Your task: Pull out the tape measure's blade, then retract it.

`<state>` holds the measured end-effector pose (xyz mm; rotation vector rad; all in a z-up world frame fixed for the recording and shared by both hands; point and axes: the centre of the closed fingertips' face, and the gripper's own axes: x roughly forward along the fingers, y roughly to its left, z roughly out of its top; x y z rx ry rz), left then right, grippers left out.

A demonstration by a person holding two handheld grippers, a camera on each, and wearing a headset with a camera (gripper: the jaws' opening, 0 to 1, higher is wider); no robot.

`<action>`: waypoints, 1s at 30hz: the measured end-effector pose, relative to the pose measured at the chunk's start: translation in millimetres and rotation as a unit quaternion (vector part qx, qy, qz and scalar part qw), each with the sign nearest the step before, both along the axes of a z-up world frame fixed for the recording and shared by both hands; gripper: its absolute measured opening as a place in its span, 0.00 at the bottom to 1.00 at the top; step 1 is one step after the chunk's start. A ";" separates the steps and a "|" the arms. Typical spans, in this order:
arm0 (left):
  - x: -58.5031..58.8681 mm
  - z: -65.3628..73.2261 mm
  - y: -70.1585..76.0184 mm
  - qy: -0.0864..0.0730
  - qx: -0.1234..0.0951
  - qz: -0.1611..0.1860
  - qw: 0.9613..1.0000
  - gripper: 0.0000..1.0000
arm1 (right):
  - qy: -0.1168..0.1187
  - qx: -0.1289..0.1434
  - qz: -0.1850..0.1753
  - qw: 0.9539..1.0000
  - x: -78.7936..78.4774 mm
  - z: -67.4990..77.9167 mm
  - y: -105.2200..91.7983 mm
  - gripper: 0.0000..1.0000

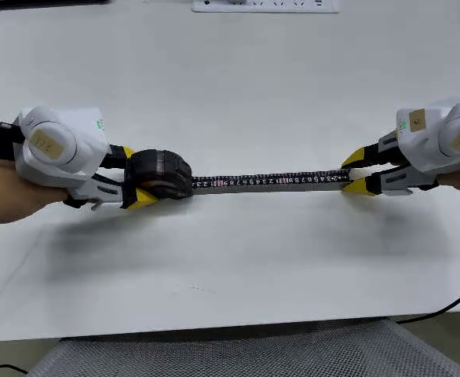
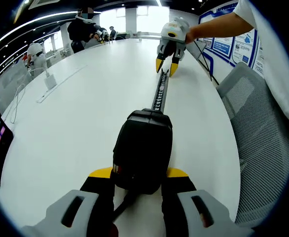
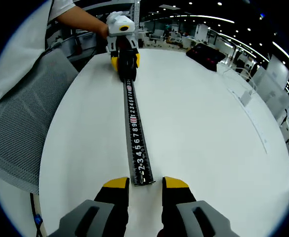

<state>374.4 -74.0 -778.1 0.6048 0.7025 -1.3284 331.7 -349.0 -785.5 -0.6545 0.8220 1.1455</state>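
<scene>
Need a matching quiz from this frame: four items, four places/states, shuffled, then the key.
Things:
1. tape measure case
2. blade
3. right gripper
4. mesh chair

Places or states:
a. drawn out in a straight line over the table, numbers facing up
b. clamped between the jaws of the left gripper
c. jaws apart, one on each side of the blade's tip
d. below the table's near edge

Pairs: 1-b, 2-a, 3-c, 4-d
</scene>
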 end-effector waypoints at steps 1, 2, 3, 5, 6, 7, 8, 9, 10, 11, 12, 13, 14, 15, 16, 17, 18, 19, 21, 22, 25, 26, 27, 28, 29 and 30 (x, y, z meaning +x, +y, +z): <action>-0.2 -0.1 0.2 0.001 0.000 0.001 1.000 0.35 | 0.002 0.002 -0.001 1.000 0.0 0.0 0.3 0.24; -0.8 -0.1 0.2 0.004 0.000 0.002 1.000 0.36 | 0.002 0.004 -0.001 1.000 -0.4 0.5 0.8 0.24; -0.6 0.4 0.2 0.003 -0.001 0.003 1.000 0.36 | 0.002 0.004 -0.001 1.000 -0.3 1.0 1.3 0.24; 0.1 1.1 0.4 0.002 -0.002 0.003 1.000 0.36 | 0.001 0.005 -0.001 1.000 -0.2 1.4 1.8 0.24; 0.1 1.3 0.3 0.003 -0.002 0.004 1.000 0.36 | 0.001 0.005 -0.001 1.000 -0.5 1.3 1.8 0.23; 0.6 1.4 0.4 0.002 -0.002 0.005 1.000 0.36 | 0.000 0.004 0.000 1.000 -0.2 1.1 1.6 0.23; 1.0 1.4 0.4 0.001 -0.002 0.005 1.000 0.36 | 0.000 0.004 -0.001 1.000 -0.3 1.1 1.6 0.23; 0.9 1.5 0.5 0.003 -0.003 0.006 1.000 0.36 | 0.000 0.005 -0.001 1.000 -0.1 1.3 1.6 0.23; 1.3 1.7 0.7 0.003 -0.003 0.007 1.000 0.36 | -0.001 0.005 -0.002 1.000 0.0 1.6 1.5 0.23; 1.8 2.4 1.0 0.001 -0.003 0.009 1.000 0.37 | -0.001 0.007 -0.004 1.000 0.1 2.6 1.7 0.23; 2.3 2.9 1.3 0.001 -0.003 0.012 1.000 0.37 | -0.003 0.009 -0.007 1.000 0.3 3.8 1.7 0.23; 3.1 3.5 2.1 0.002 -0.003 0.017 1.000 0.38 | -0.004 0.013 -0.011 1.000 0.9 5.5 2.3 0.24; 3.5 5.2 2.6 0.004 -0.006 0.021 1.000 0.40 | -0.004 0.021 -0.018 1.000 1.0 8.2 3.3 0.24; 3.8 6.3 3.4 0.006 -0.007 0.025 1.000 0.41 | -0.003 0.023 -0.020 1.000 0.9 9.2 3.4 0.24; 4.1 8.4 3.5 0.007 -0.012 0.031 0.999 0.41 | -0.003 0.022 -0.022 0.999 0.5 9.2 3.0 0.25; 4.6 10.9 4.1 0.012 -0.016 0.043 0.999 0.43 | -0.001 0.022 -0.030 0.999 0.3 9.5 2.5 0.26; 4.9 12.3 4.5 0.012 -0.018 0.047 0.999 0.44 | 0.001 0.027 -0.039 0.999 0.1 10.7 3.0 0.27; 4.9 14.0 5.2 0.010 -0.019 0.051 0.998 0.45 | 0.004 0.037 -0.049 0.998 -0.2 12.9 5.0 0.28; 6.4 16.9 6.9 0.005 -0.023 0.062 0.998 0.46 | 0.002 0.039 -0.059 0.997 -0.2 15.2 4.4 0.30; 7.1 18.7 8.2 0.004 -0.025 0.071 0.997 0.46 | 0.000 0.040 -0.068 0.997 0.0 15.9 3.8 0.32; 8.8 22.6 12.0 -0.001 -0.031 0.089 0.996 0.47 | -0.001 0.054 -0.089 0.995 -1.1 20.6 5.6 0.35; 8.1 24.1 12.8 0.003 -0.036 0.097 0.995 0.48 | -0.002 0.054 -0.094 0.994 -2.4 21.9 5.6 0.36; 8.3 24.8 14.1 -0.001 -0.036 0.100 0.994 0.48 | -0.002 0.055 -0.099 0.994 -2.9 22.9 5.5 0.37; 8.1 25.7 15.1 -0.004 -0.036 0.103 0.994 0.49 | -0.007 0.056 -0.102 0.993 -2.9 24.4 5.5 0.38; 7.6 28.2 15.7 -0.002 -0.043 0.111 0.993 0.49 | -0.008 0.059 -0.110 0.992 -3.6 26.4 6.5 0.40; 7.7 29.6 16.1 -0.002 -0.047 0.118 0.992 0.50 | -0.007 0.059 -0.112 0.992 -4.7 27.0 6.6 0.41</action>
